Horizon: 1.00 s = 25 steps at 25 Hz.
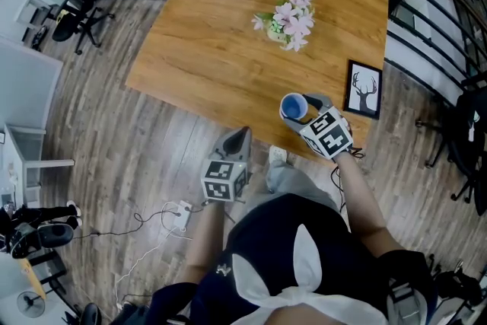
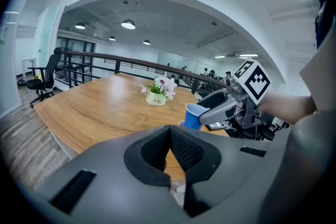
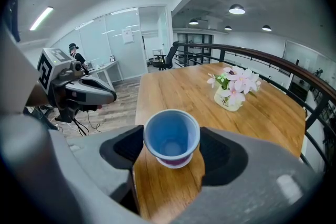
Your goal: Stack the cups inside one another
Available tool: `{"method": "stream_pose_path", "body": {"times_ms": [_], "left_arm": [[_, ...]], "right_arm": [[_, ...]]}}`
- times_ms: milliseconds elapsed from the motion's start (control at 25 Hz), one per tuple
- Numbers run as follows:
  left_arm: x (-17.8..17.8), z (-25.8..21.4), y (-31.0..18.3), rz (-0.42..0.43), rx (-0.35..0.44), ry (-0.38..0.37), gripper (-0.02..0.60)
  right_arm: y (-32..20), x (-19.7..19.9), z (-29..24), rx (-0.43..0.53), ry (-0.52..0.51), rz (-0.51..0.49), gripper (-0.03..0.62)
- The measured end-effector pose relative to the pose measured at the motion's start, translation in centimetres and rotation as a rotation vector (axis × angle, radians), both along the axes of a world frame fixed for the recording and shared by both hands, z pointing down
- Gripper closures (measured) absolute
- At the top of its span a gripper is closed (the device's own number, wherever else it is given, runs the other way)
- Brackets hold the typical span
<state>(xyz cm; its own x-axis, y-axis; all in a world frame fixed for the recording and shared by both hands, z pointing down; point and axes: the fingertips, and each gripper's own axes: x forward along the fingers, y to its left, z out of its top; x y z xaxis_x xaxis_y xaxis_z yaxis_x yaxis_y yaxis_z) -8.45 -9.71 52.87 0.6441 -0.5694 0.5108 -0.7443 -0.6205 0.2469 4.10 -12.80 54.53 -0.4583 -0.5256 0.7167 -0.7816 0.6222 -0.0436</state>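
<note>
A blue cup (image 1: 291,104) (image 3: 171,136) sits between the pads of my right gripper (image 1: 299,109) (image 3: 172,147), which is shut on it near the table's front right edge. The bottom of a purple cup (image 3: 177,161) shows just under the blue one, standing on the wood; I cannot tell how deep the blue cup is inside it. The left gripper view shows the blue cup (image 2: 193,115) from the side in the right gripper's grey fingers (image 2: 223,110). My left gripper (image 1: 237,139) (image 2: 169,131) hangs off the table's front edge over the floor, shut and holding nothing.
A pot of pink flowers (image 1: 289,20) (image 3: 233,91) stands mid-table on the wooden table (image 1: 221,49). A framed deer picture (image 1: 364,89) lies right of the cup. An office chair (image 1: 72,7) is at far left, and cables with a power strip (image 1: 179,213) lie on the floor.
</note>
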Motion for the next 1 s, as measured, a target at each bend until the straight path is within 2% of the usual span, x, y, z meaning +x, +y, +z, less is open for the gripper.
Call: {"method": "stream_pose_path", "body": {"times_ms": [600,1000], "left_arm": [[0.2,0.9,-0.8,-0.009,-0.021,-0.012,0.565],[-0.1,0.6,-0.8,-0.013,-0.018,-0.012,0.565]], "right_arm": [[-0.2,0.2,2.9,-0.059,-0.026,0.001,0.25],[-0.3,0.2,1.9,-0.017,-0.034,0.014,0.249]]}}
